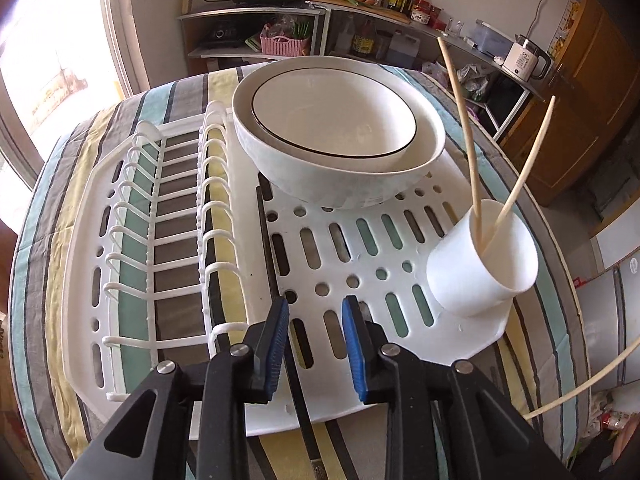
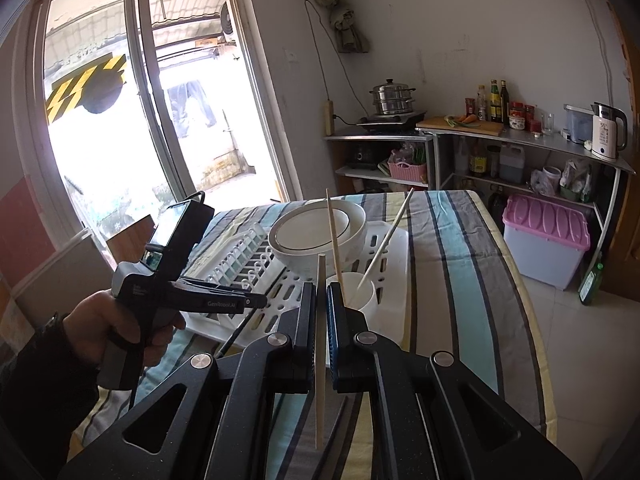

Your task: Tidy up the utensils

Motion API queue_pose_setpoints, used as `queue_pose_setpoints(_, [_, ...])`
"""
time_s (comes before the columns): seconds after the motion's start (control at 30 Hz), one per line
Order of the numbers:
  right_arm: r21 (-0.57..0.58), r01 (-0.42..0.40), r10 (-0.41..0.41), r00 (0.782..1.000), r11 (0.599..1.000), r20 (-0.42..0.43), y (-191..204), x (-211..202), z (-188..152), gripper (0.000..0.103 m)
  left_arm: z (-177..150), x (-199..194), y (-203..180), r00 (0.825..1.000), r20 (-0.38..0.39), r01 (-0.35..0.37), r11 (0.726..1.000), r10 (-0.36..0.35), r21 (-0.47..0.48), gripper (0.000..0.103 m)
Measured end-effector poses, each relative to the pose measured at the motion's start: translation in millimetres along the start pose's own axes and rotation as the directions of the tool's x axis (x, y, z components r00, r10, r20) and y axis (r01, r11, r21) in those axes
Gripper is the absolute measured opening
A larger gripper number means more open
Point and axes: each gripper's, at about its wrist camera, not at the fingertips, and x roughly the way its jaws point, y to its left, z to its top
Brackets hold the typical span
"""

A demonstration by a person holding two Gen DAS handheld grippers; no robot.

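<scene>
Pale wooden chopstick (image 2: pixel 320 344) sits clamped upright in the right gripper (image 2: pixel 321 304), white plastic cup (image 2: pixel 360 292) at one o'clock; left gripper (image 1: pixel 315 320) hangs open, empty. Off-centre, it could clip the rim.

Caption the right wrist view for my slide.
Right tongs carry a chopstick toward the white cup already holding two.

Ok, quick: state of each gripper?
Left gripper: open, holding nothing.
Right gripper: closed on a pale wooden chopstick.
</scene>
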Motion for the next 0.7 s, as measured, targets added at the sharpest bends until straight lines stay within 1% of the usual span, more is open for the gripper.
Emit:
queue_pose_setpoints(0.1, [0.003, -0.004, 0.004, 1.000, 1.000, -0.004, -2.3, 3.5, 0.6, 0.005, 3.3, 10.2, -1.2, 0.999, -0.013, -0.034, 0.999, 0.034, 0.001, 0.027])
queue_pose_setpoints(0.23, [0.004, -0.007, 0.007, 1.000, 1.000, -0.006, -4.0, 6.0, 0.0, 0.005, 7.3, 18.4, -0.3, 0.999, -0.017, -0.052, 0.999, 0.052, -0.003, 0.027])
queue_pose_setpoints(0.3, [0.006, -0.011, 0.011, 1.000, 1.000, -0.005, -5.2, 7.1, 0.0, 0.005, 10.5, 21.3, 2.1, 0.997, -0.019, -0.079, 0.997, 0.079, -0.005, 0.027])
queue_pose_setpoints(0.37, [0.008, -0.013, 0.013, 1.000, 1.000, -0.004, -4.5, 6.7, -0.5, 0.005, 12.9, 25.0, 3.9, 0.996, -0.029, -0.088, 0.996, 0.088, -0.015, 0.027])
queue_pose_setpoints(0.43, [0.007, -0.015, 0.015, 1.000, 1.000, -0.003, -3.9, 6.3, -1.4, 0.005, 14.3, 28.7, 4.6, 0.993, -0.034, -0.117, 0.993, 0.116, -0.014, 0.027])
queue_pose_setpoints(0.63, [0.007, -0.011, 0.011, 1.000, 1.000, -0.005, -3.7, 7.0, -0.8, 0.005, 21.8, 37.7, -0.3, 0.990, -0.033, -0.136, 0.991, 0.136, 0.000, 0.027])
queue_pose_setpoints(0.7, [0.006, -0.011, 0.011, 1.000, 1.000, -0.005, -3.4, 7.3, -0.6, 0.005, 24.0, 39.0, -1.5, 0.989, -0.023, -0.144, 0.990, 0.144, 0.002, 0.024])
